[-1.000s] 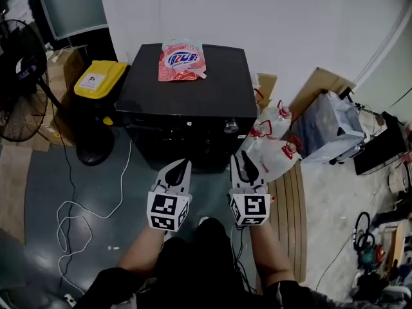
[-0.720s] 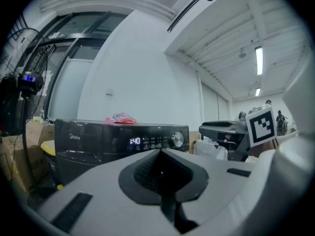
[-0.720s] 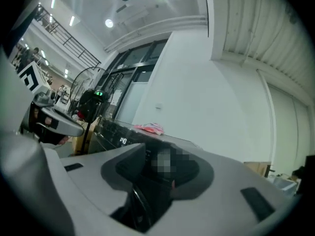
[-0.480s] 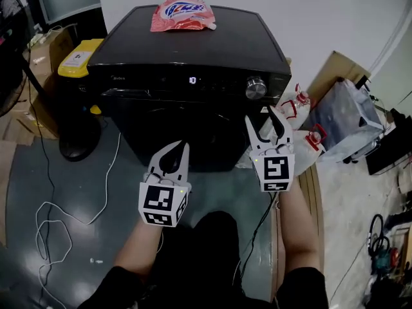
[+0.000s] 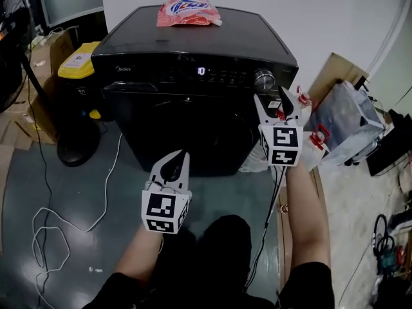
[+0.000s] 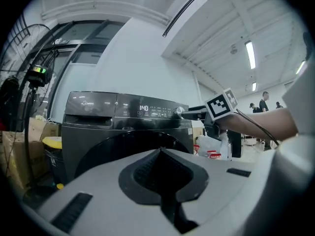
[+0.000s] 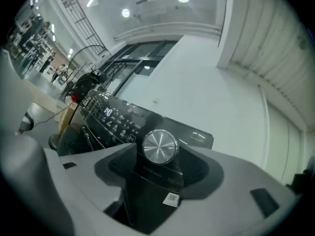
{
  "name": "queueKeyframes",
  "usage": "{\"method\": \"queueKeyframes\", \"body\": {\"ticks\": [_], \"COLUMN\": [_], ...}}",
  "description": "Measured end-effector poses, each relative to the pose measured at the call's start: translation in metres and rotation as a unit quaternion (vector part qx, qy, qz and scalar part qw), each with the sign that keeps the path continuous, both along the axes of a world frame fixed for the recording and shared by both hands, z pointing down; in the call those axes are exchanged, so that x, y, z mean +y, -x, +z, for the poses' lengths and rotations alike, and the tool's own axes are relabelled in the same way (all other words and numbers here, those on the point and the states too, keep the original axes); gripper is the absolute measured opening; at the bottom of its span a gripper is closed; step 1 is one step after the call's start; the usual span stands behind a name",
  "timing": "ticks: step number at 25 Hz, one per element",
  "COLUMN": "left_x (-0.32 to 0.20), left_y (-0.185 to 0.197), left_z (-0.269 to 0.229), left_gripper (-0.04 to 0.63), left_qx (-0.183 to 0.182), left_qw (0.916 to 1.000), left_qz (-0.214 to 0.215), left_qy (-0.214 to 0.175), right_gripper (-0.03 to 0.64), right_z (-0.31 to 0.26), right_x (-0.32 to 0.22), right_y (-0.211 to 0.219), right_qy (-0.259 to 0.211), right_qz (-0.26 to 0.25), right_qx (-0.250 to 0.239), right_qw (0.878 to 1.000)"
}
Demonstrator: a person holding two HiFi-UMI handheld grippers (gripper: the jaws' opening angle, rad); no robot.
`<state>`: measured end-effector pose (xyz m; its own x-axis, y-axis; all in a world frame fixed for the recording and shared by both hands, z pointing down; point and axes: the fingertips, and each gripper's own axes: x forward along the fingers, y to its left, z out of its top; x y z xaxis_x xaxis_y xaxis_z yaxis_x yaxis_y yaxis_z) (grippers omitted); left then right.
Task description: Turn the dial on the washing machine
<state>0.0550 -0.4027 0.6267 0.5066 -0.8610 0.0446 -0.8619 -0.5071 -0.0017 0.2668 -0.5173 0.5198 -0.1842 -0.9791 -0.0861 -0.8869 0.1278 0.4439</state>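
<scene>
The black front-loading washing machine (image 5: 193, 63) faces the person. The left gripper (image 5: 181, 154) hangs low before its door, jaws together on nothing, probably just kept out of the way. The right gripper (image 5: 270, 100) points level at the panel's right end. Its jaws have just been opening and now stand wide, framing the silver dial (image 5: 264, 81) without gripping it, seemingly to straddle it.

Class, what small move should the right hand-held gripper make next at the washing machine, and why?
Probably ease the right hand-held gripper forward until its jaws straddle the dial. Its jaws have just been opening and stand wide apart, nothing is between them yet, and the dial sits centred just ahead of the tips.
</scene>
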Motion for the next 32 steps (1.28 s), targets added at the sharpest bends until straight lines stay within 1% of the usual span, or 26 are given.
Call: {"method": "queueKeyframes", "body": {"ticks": [3,5,11,17,21,24,27,29,32], "left_x": [0.001,-0.002,-0.003,-0.003,-0.003,-0.002,0.0,0.002,0.005], "left_y": [0.005,0.007,0.002,0.001,0.006,0.01,0.012,0.012,0.012], "left_z": [-0.004,-0.006,0.001,0.002,0.001,0.0,0.0,0.0,-0.001], "left_gripper": [0.008,0.008,0.008,0.008,0.008,0.008,0.008,0.008,0.008], "left_qx": [0.003,0.008,0.01,0.009,0.013,0.016,0.017,0.015,0.012], "left_qw": [1.0,0.9999,0.9999,0.9999,0.9999,0.9998,0.9997,0.9998,0.9998], "left_qz": [-0.003,-0.005,-0.003,-0.004,-0.007,-0.01,-0.011,-0.011,-0.011], "left_qy": [-0.007,-0.01,-0.005,-0.008,-0.008,-0.009,-0.01,-0.01,-0.012], "right_gripper": [0.277,0.278,0.278,0.276,0.276,0.276,0.276,0.276,0.276], "right_z": [0.0,-0.002,-0.001,-0.007,-0.007,-0.008,-0.007,-0.008,-0.01], "right_x": [-0.011,-0.018,-0.031,-0.036,-0.036,-0.035,-0.036,-0.037,-0.038], "right_y": [-0.008,-0.007,-0.002,-0.001,-0.002,-0.003,-0.006,-0.008,-0.01], "right_qy": [0.027,0.034,0.046,0.042,0.043,0.05,0.057,0.062,0.072], "right_qz": [0.003,0.003,-0.006,-0.001,0.006,0.009,0.013,0.014,0.011], "right_qx": [-0.053,-0.068,-0.082,-0.065,-0.08,-0.118,-0.171,-0.219,-0.292], "right_qw": [0.998,0.997,0.996,0.997,0.996,0.992,0.983,0.974,0.954]}}
